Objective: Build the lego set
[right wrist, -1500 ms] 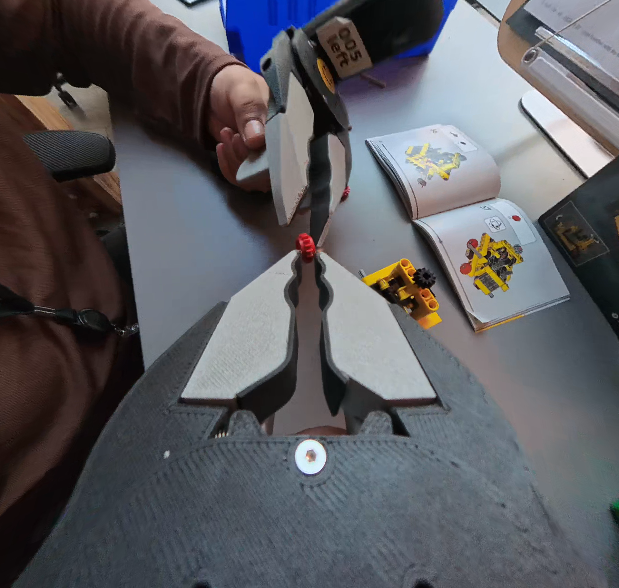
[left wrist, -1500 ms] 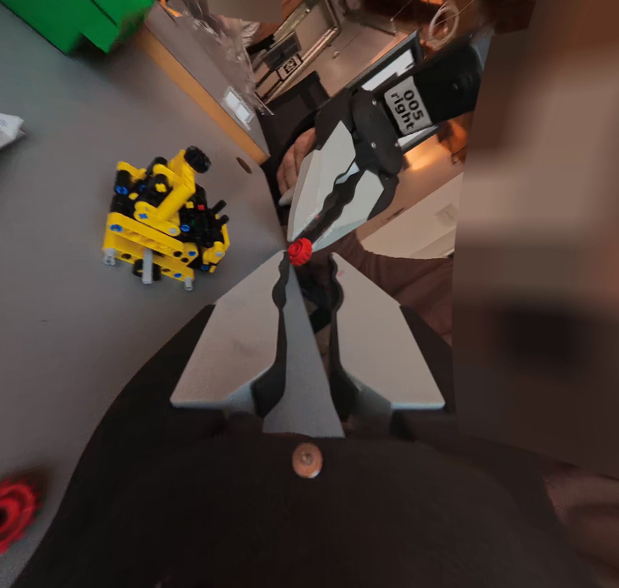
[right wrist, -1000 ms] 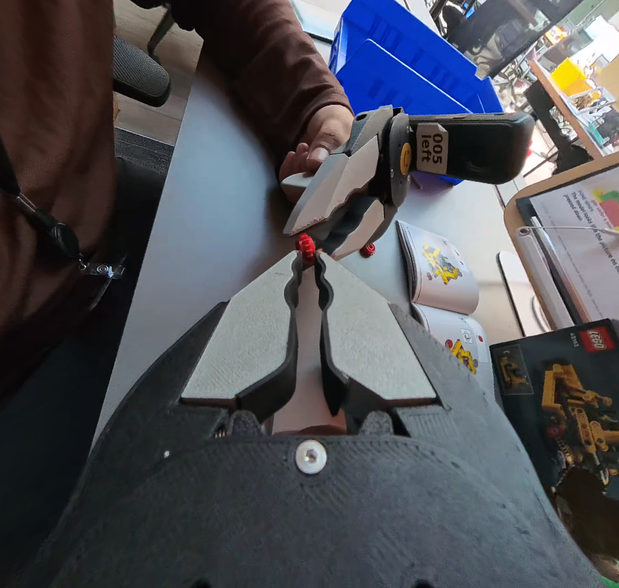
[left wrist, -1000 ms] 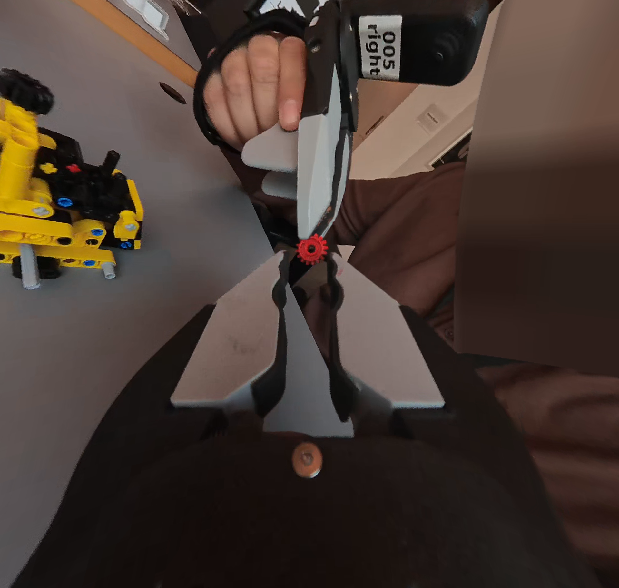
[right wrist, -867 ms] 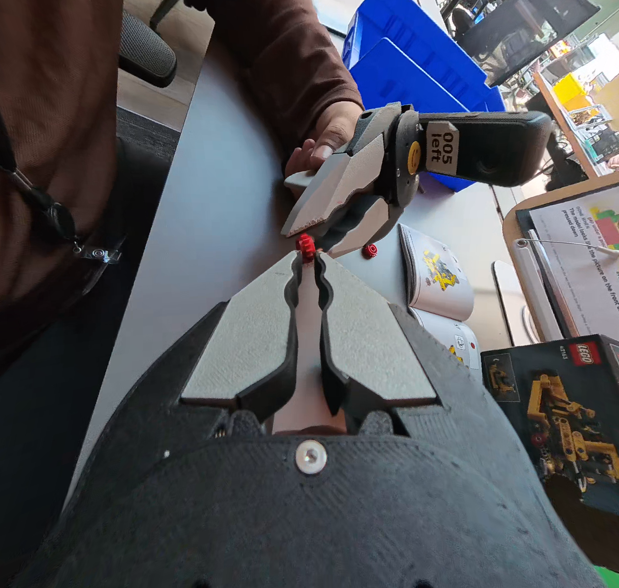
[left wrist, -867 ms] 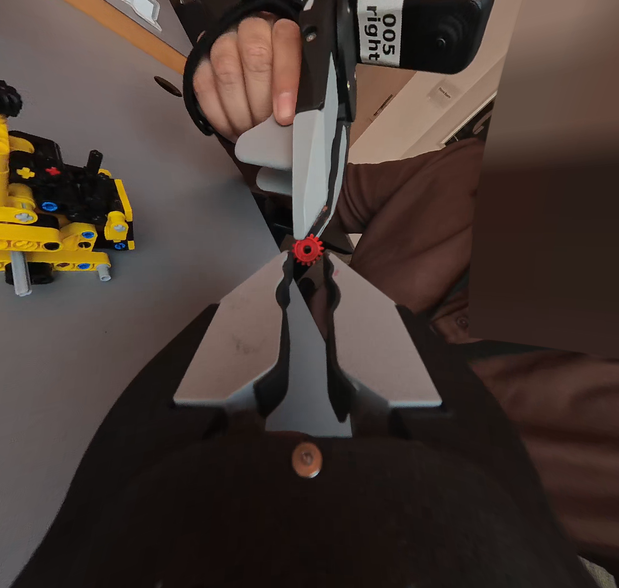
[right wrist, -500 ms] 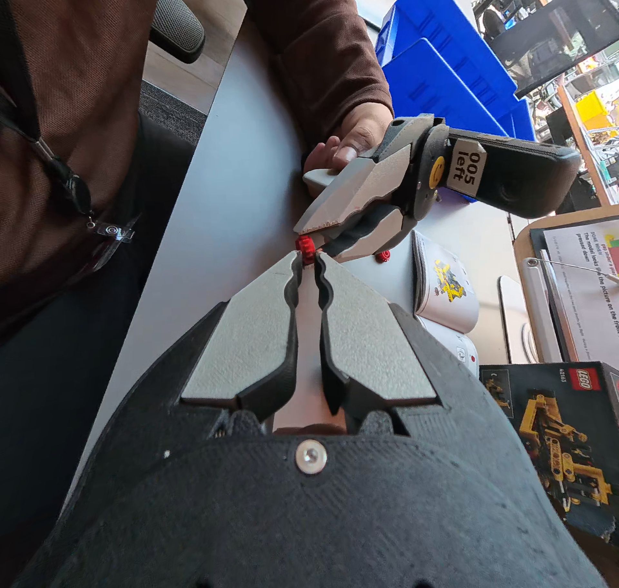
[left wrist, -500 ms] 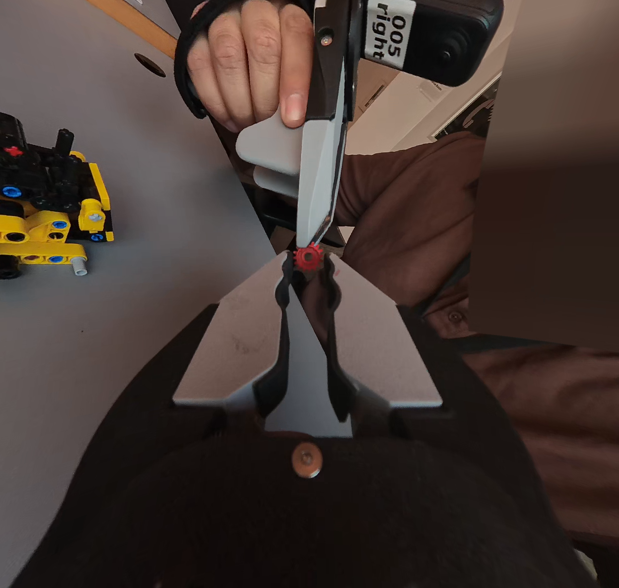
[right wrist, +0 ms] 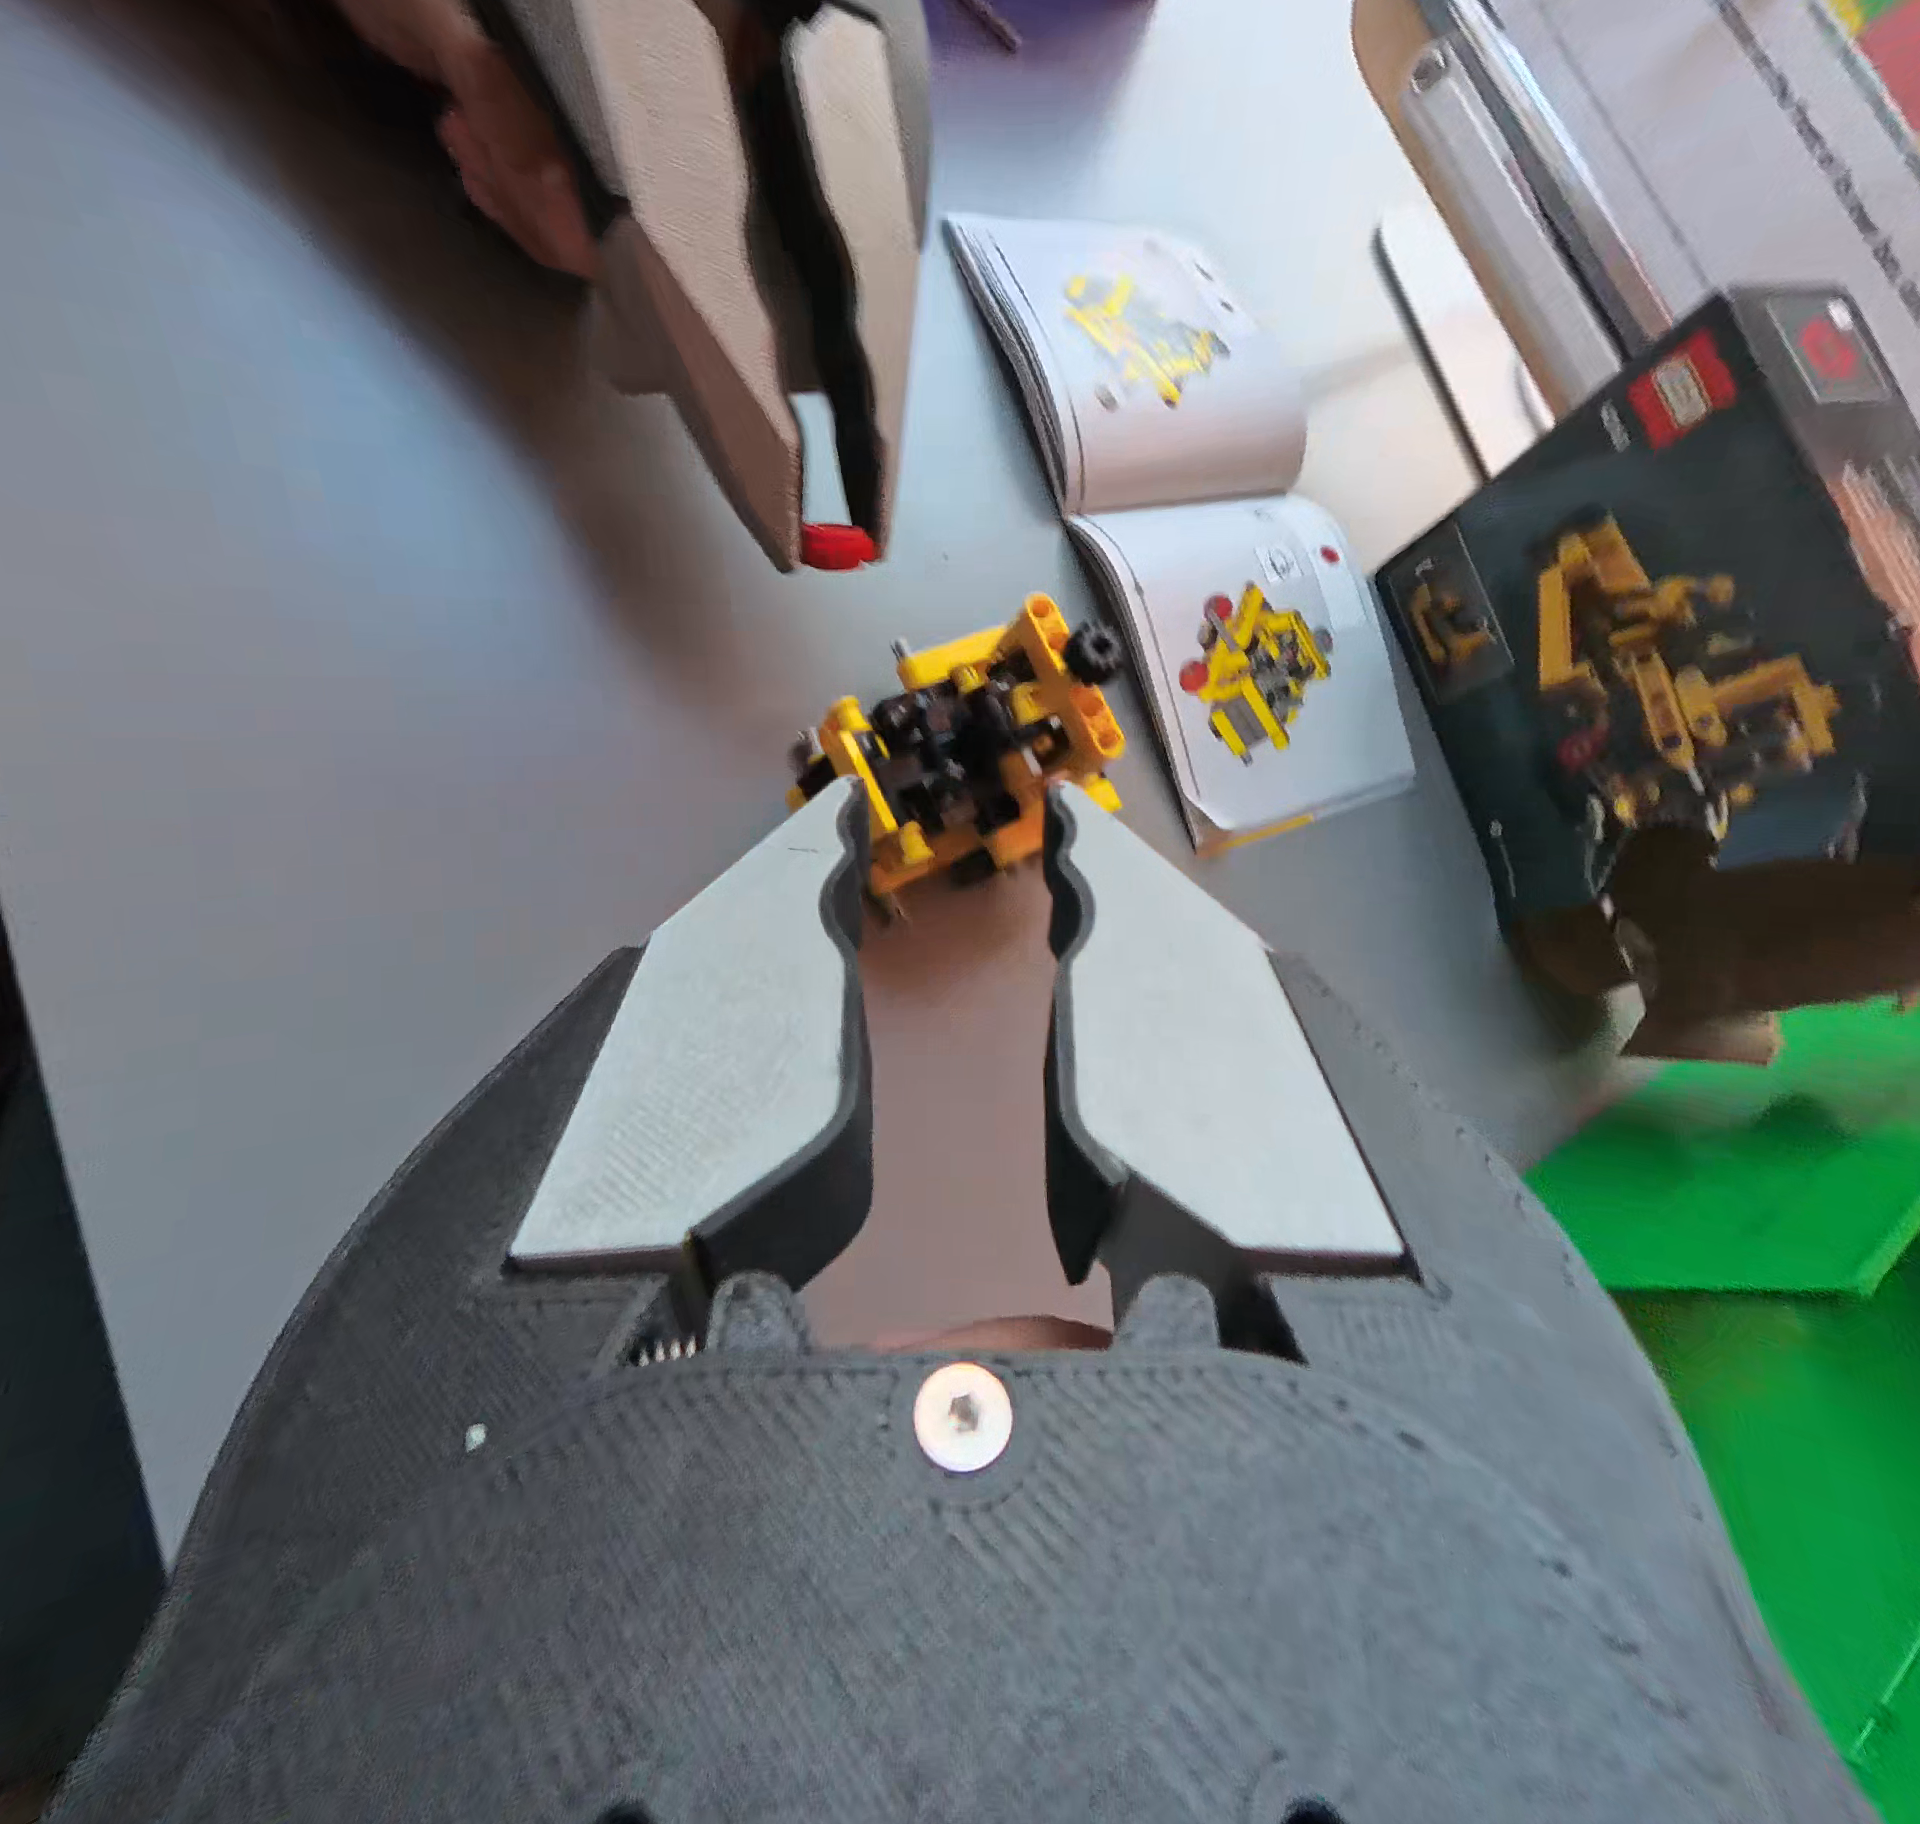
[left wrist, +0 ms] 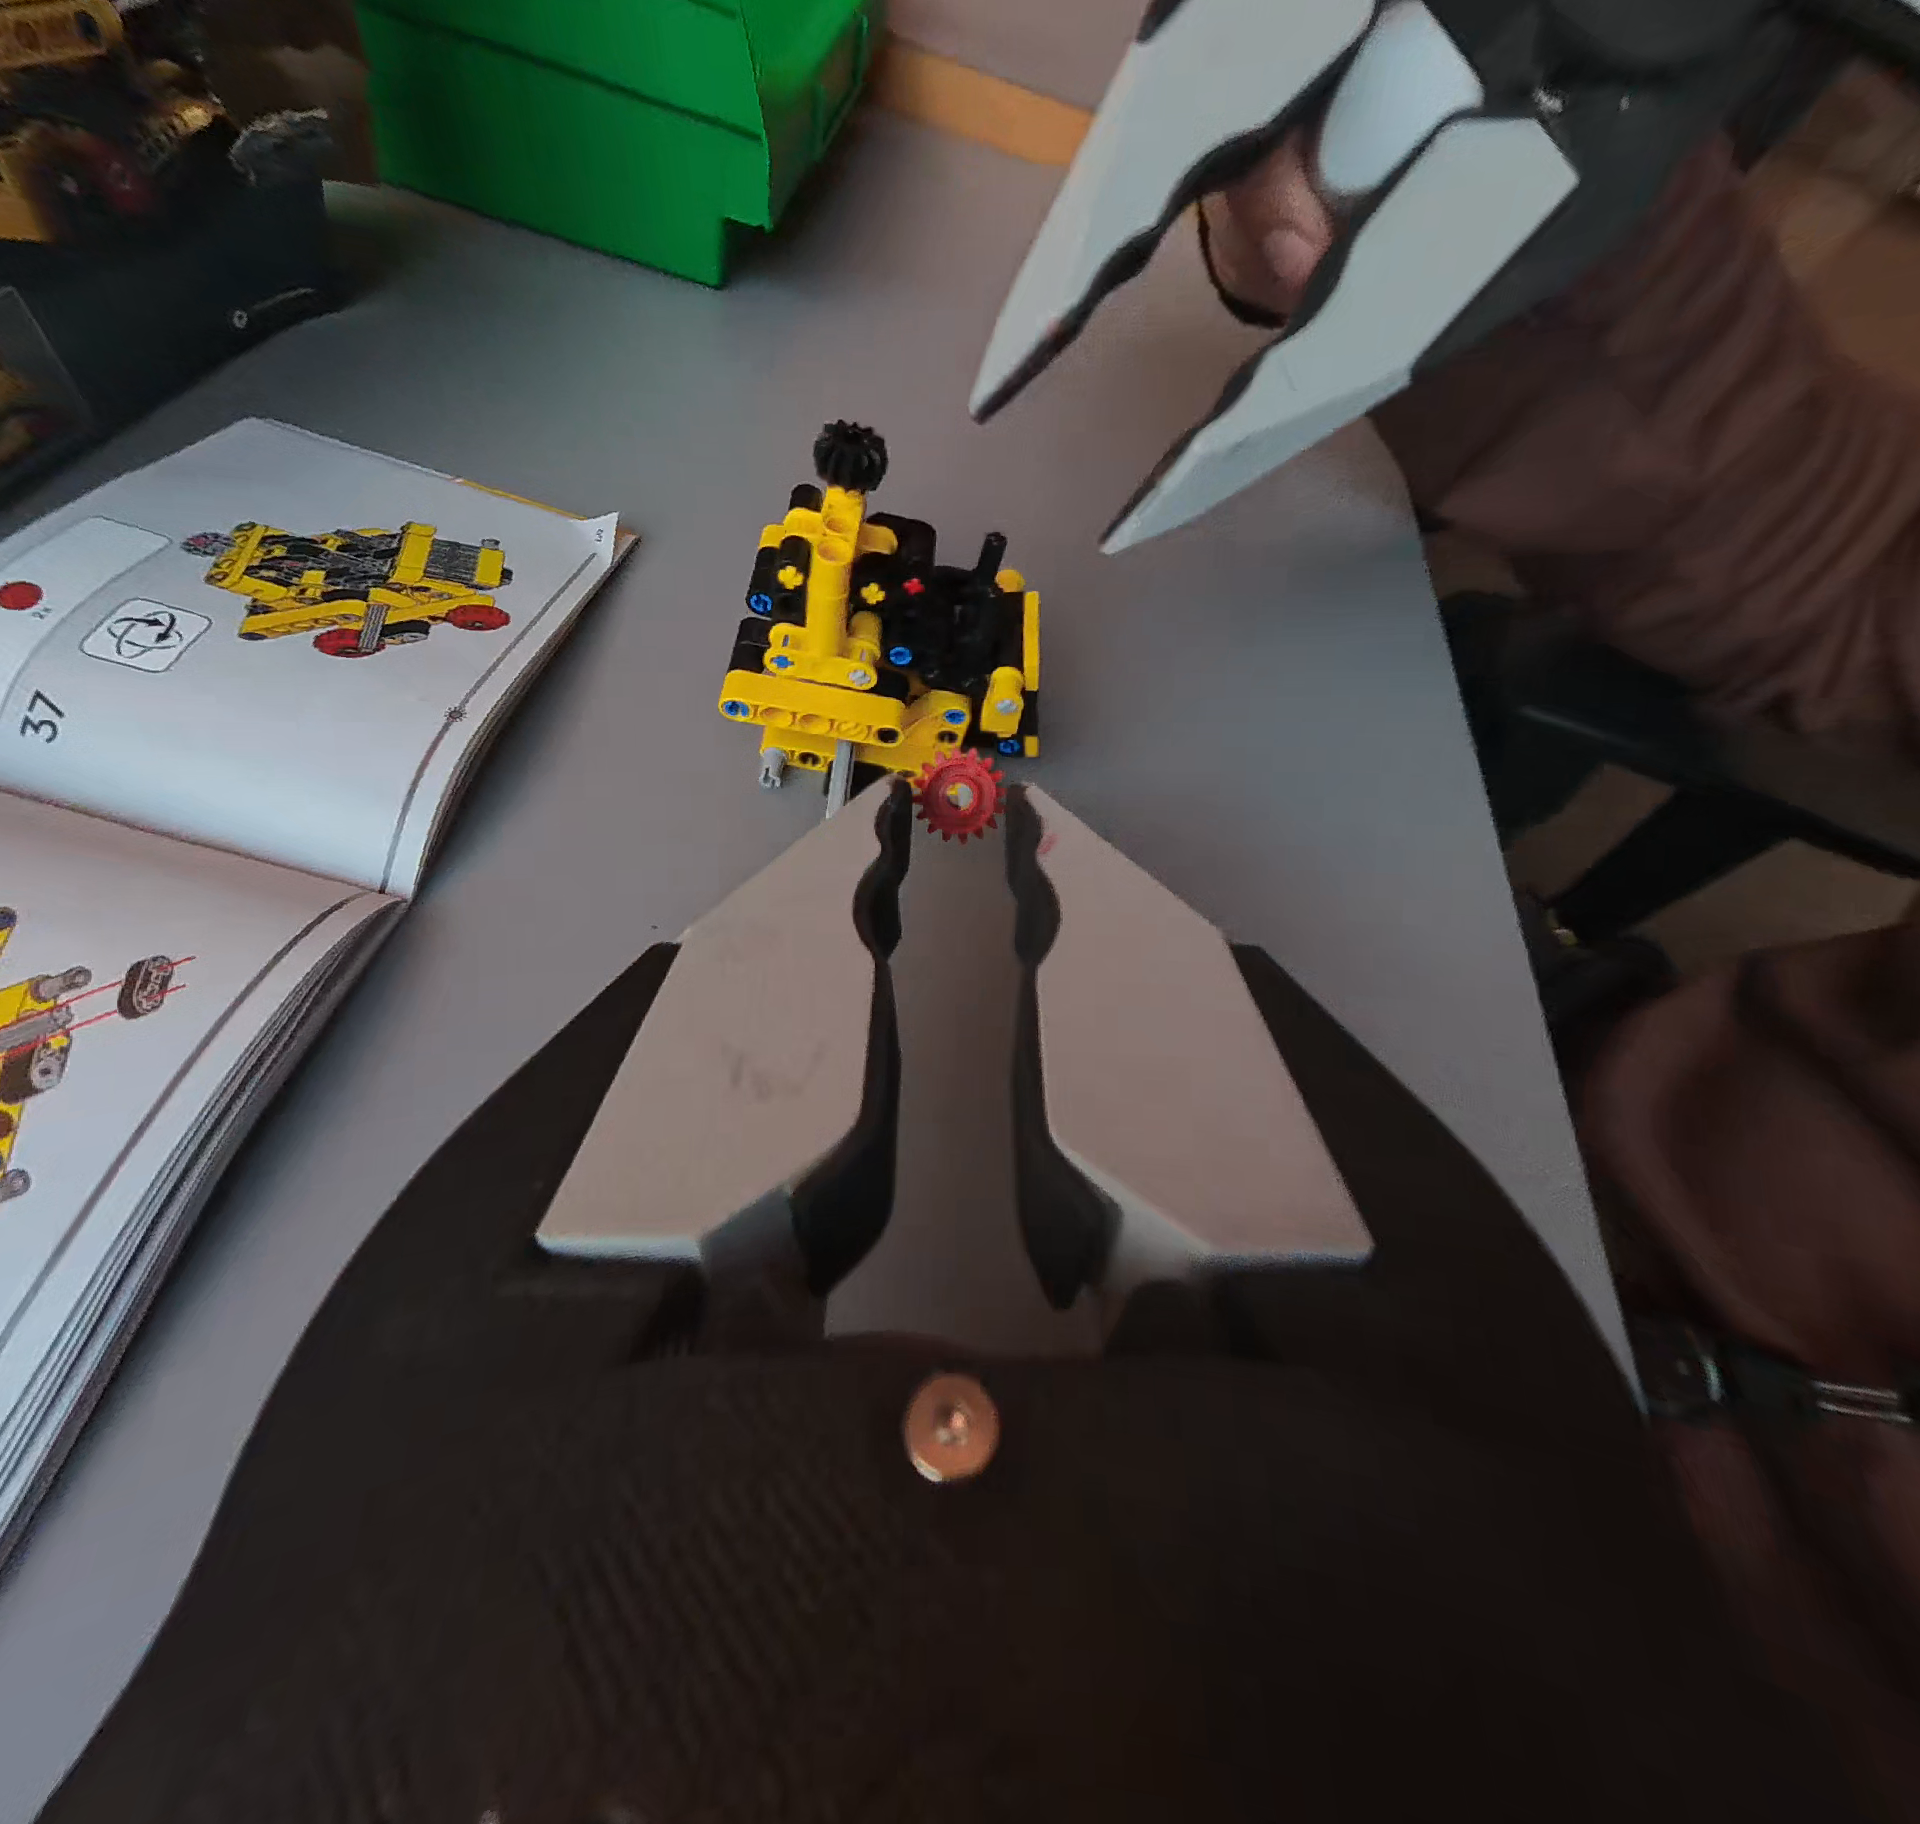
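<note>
A small red gear (left wrist: pixel 956 795) is pinched between the tips of my left gripper (left wrist: pixel 954 800), just in front of the yellow and black lego model (left wrist: pixel 883 652) on the grey table (left wrist: pixel 1226 735). The gear also shows in the right wrist view (right wrist: pixel 836 543), in the left gripper (right wrist: pixel 831 538) above the table. My right gripper (right wrist: pixel 951 800) is open and empty, and the model (right wrist: pixel 966 735) shows just beyond its fingertips. In the left wrist view the right gripper (left wrist: pixel 1039 479) hangs open above and to the right of the model, not touching it.
An open instruction booklet (left wrist: pixel 260 683) lies left of the model. A dark lego box (right wrist: pixel 1662 631) and a green bin (left wrist: pixel 603 60) stand behind it. The table edge (left wrist: pixel 1455 694) runs close on the right, with a person's brown sleeve (left wrist: pixel 1662 486) beyond it. There is about 7 centimeters between the tips of the two grippers.
The right gripper has let go of the red gear, opened and drawn back. The left gripper now holds the gear alone. Both grippers have swung towards the model on the table.
</note>
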The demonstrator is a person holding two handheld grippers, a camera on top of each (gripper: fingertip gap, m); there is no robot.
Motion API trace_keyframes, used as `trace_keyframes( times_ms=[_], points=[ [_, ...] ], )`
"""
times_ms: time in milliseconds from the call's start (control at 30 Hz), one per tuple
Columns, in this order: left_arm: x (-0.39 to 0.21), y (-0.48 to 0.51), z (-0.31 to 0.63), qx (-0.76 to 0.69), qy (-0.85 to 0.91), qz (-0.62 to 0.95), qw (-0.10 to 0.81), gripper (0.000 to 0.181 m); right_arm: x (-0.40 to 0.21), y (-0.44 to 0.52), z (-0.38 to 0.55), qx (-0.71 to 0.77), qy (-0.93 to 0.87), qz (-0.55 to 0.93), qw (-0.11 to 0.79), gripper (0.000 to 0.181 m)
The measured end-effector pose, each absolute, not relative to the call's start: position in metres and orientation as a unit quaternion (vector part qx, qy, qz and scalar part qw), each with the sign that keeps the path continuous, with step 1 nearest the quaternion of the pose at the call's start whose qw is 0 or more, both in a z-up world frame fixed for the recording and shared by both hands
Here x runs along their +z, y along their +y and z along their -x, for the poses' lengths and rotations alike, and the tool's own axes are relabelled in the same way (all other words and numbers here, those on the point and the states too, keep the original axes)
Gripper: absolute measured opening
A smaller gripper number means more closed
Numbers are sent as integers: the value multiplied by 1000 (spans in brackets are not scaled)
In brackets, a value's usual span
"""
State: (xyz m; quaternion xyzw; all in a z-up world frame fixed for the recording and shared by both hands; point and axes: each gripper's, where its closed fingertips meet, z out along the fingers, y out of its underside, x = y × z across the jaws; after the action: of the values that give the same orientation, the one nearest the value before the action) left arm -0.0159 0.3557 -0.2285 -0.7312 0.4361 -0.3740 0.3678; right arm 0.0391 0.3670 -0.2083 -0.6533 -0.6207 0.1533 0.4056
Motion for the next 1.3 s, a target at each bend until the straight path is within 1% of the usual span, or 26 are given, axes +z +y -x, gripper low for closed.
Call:
trace_keyframes(
  times_ms=[67,133,200,267,333,367,533,667,767,833,900,933,1000,1067,1133,1233,1300],
  points=[
    [-231,353,14,-354,452,728,374,15,-215,364,-43,174,-621,663,380,34],
    [-234,353,14,-343,459,730,372,15,-220,358,-40,188,-637,647,376,24],
    [-236,353,14,-345,455,736,363,15,-225,361,-37,164,-648,632,393,20],
    [-238,351,14,-368,440,745,340,15,-235,366,-38,143,-648,641,386,22],
    [-237,350,13,-403,413,752,318,15,-245,371,-41,138,-641,661,365,29],
    [-234,350,13,-419,403,751,314,15,-248,371,-41,144,-638,666,359,30],
    [-233,354,15,-421,387,756,318,15,-247,368,-35,219,-610,673,357,26],
    [-236,353,14,-408,398,757,321,15,-252,365,-26,272,-585,688,333,26],
    [-235,353,14,-409,395,757,321,15,-253,364,-23,310,-563,698,317,21],
    [-235,354,15,-414,391,758,320,15,-253,363,-23,328,-555,700,307,15],
    [-234,355,15,-419,386,758,318,15,-252,363,-25,334,-548,705,301,15],
    [-234,355,15,-421,384,758,318,15,-250,364,-26,334,-544,709,299,17],
    [-233,357,16,-423,378,758,321,15,-241,363,-24,338,-531,719,296,38],
    [-231,358,18,-423,373,757,330,15,-227,357,-19,350,-515,727,290,52],
    [-228,360,19,-421,367,756,342,15,-220,357,-12,336,-495,744,298,60],
    [-222,363,23,-415,358,751,368,15,-220,364,-7,287,-473,768,321,79],
    [-221,364,24,-411,358,748,379,15,-231,371,-11,240,-462,790,324,83]
  ],
)
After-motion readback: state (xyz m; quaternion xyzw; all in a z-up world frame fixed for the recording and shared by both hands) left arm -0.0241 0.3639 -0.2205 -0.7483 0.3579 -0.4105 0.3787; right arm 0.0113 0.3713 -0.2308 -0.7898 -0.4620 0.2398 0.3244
